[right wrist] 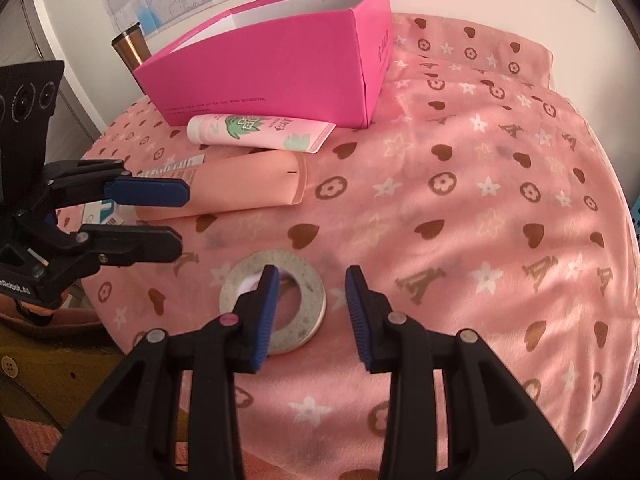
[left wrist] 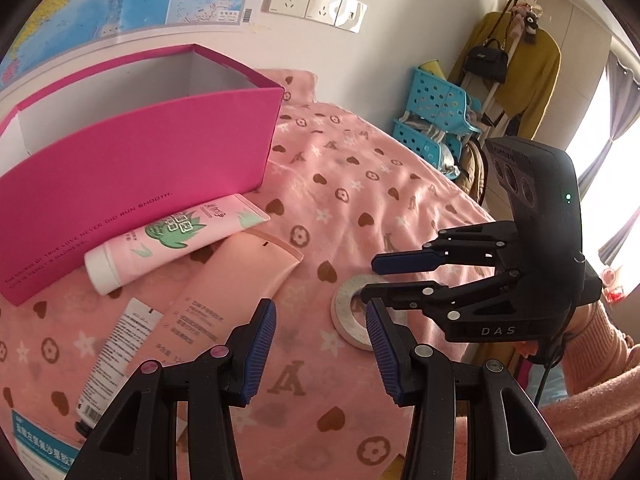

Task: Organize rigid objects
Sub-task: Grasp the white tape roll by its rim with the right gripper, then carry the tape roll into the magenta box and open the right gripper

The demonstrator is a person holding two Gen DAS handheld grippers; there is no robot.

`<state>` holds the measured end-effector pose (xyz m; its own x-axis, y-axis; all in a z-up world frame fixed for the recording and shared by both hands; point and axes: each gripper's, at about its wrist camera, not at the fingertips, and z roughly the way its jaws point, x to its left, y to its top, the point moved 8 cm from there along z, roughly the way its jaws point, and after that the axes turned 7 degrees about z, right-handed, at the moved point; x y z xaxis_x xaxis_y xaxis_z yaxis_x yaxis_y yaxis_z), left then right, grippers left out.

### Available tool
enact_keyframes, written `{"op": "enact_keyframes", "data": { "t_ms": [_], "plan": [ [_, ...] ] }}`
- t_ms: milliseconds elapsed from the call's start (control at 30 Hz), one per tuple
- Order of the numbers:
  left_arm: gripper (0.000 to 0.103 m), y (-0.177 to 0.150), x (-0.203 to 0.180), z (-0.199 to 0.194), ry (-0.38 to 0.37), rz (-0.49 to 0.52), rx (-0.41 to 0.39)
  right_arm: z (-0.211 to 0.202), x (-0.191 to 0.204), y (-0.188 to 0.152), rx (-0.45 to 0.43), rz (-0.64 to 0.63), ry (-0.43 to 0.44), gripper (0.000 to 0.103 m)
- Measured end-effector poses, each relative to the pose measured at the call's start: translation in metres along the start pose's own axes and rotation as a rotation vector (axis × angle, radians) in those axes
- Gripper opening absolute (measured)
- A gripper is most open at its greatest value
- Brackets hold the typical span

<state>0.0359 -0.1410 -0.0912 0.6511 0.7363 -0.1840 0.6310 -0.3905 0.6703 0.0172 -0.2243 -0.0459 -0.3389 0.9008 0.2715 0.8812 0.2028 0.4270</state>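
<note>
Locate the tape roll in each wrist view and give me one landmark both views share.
Left wrist: the tape roll lies right of centre on the pink cloth, partly hidden by the right tool.
Right wrist: tape roll at lower centre, just ahead of the right tool, whose left finger overlaps it.
Shared landmark: the pink box, beyond the roll in both views.
</note>
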Motion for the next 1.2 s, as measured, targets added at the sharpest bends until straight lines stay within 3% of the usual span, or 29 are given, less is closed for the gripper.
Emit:
{"op": "enact_keyframes", "data": {
  "t_ms": [233, 300, 600, 900, 1200],
  "plan": [
    [0.047, -0.006, -0.004, 0.008, -0.020, -0.011, 0.028, 0.004, 0.001, -0.002, -0.011, -0.041, -0.045, 0.028],
    [0.047, -0.008, -0.006, 0.012, -0.036, -0.017, 0.039, 0.004, 0.002, -0.002, -0.012, -0.048, -0.049, 0.018],
    [0.042, -0.011, -0.012, 0.025, -0.077, -0.028, 0.073, -0.004, 0.004, 0.005, -0.051, -0.034, -0.040, 0.017],
    [0.040, 0.007, 0.000, 0.004, -0.084, -0.063, 0.000, -0.020, 0.021, 0.034, -0.125, -0.052, 0.002, 0.016],
    [0.037, 0.030, 0.016, -0.018, -0.042, -0.061, -0.072, -0.027, 0.043, 0.068, -0.190, -0.111, 0.017, 0.016]
  ]
}}
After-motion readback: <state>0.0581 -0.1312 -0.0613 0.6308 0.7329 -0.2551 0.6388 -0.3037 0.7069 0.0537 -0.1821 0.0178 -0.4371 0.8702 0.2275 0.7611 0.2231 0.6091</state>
